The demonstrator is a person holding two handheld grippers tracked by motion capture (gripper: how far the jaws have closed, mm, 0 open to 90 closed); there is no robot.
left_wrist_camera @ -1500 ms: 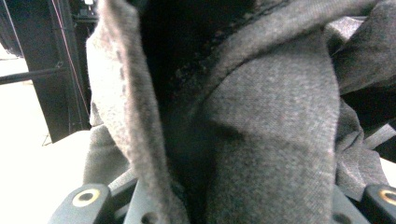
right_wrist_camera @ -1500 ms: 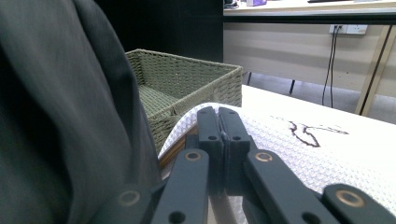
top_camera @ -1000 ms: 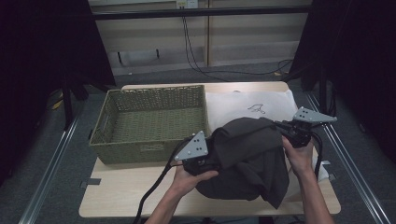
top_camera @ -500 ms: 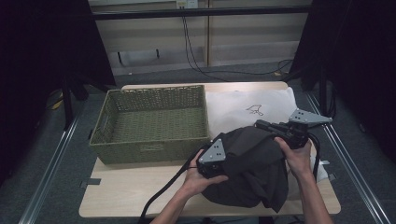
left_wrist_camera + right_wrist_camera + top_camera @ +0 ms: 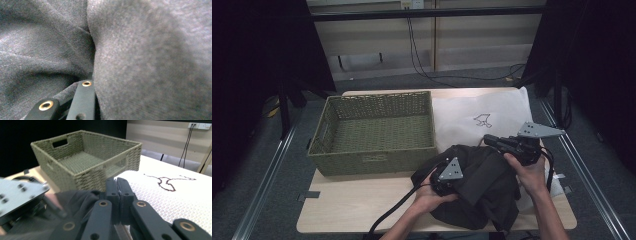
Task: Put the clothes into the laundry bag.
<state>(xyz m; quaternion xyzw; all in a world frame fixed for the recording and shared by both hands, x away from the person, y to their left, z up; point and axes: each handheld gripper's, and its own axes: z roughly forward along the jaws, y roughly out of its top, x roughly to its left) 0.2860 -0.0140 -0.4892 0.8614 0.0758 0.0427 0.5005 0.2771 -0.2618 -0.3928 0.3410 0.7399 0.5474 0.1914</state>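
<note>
Change: since the earlier frames the left gripper (image 5: 443,186) has come down and moved toward 3 o'clock, from the garment's 9 o'clock edge onto its middle; the right gripper (image 5: 493,142) has kept its place.
Garment: a dark grey garment (image 5: 484,187) lies bunched on the table (image 5: 357,210) at about 5 o'clock in the high view, its upper edge overlapping the white cloth (image 5: 462,117).
Left gripper: sits on the garment's 9 o'clock half, pressed into the folds; in the left gripper view its jaws stand narrow with grey fabric (image 5: 150,60) bulging right against them, and whether the pads pinch it I cannot tell.
Right gripper: at the garment's 1 o'clock edge, pointing toward 9 o'clock; in the right gripper view the two pads (image 5: 111,192) meet face to face, and whether a bit of the garment's edge is caught between them I cannot tell.
Basket: a green woven basket (image 5: 377,162) stands at 10 o'clock of the garment, just beside it.
White cloth: spread at 12 o'clock of the garment, with a small dark drawing (image 5: 482,120) on it.
</note>
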